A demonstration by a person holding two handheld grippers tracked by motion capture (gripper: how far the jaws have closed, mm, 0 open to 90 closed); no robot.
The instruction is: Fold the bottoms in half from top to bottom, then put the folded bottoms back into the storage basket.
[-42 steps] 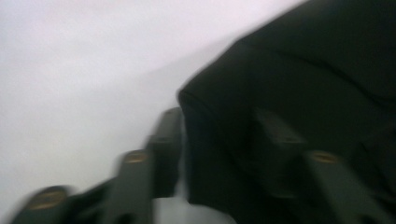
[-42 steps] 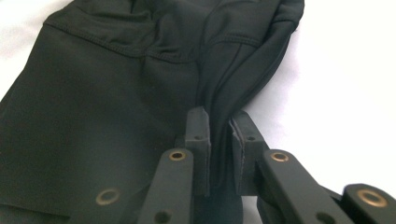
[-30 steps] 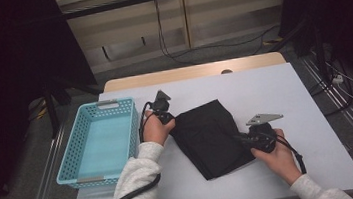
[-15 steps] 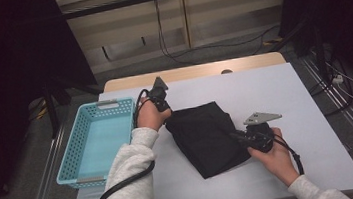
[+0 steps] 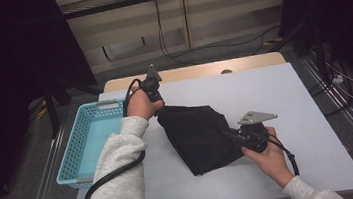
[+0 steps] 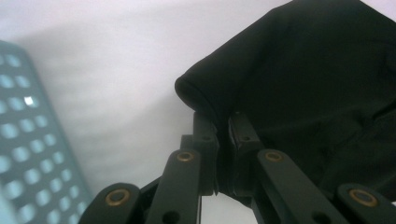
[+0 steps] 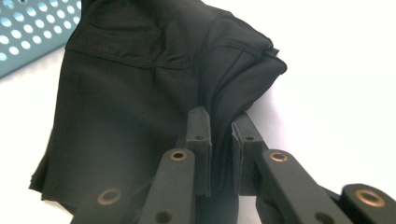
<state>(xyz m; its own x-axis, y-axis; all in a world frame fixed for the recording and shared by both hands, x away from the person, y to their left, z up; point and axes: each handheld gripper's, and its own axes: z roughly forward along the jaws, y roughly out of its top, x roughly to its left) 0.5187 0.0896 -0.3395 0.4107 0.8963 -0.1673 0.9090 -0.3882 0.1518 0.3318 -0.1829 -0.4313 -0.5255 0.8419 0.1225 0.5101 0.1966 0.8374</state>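
A folded black garment (image 5: 199,134) lies in the middle of the white table (image 5: 284,92). My left gripper (image 5: 158,107) is shut on its far left corner and lifts that corner a little; in the left gripper view the cloth (image 6: 303,84) is pinched between the jaws of the left gripper (image 6: 223,135). My right gripper (image 5: 230,134) is shut on the garment's near right edge. In the right gripper view a fold of the black fabric (image 7: 140,93) sits between the jaws of the right gripper (image 7: 222,128).
A light blue perforated basket (image 5: 88,139) stands at the table's left edge, close to the left forearm. A cable (image 5: 107,175) loops from the left gripper over the table's front. Bare table lies right of the garment.
My left gripper has carried the garment's far corner away from me and slightly left, pulling the cloth taut. The right gripper has shifted slightly left while holding its edge.
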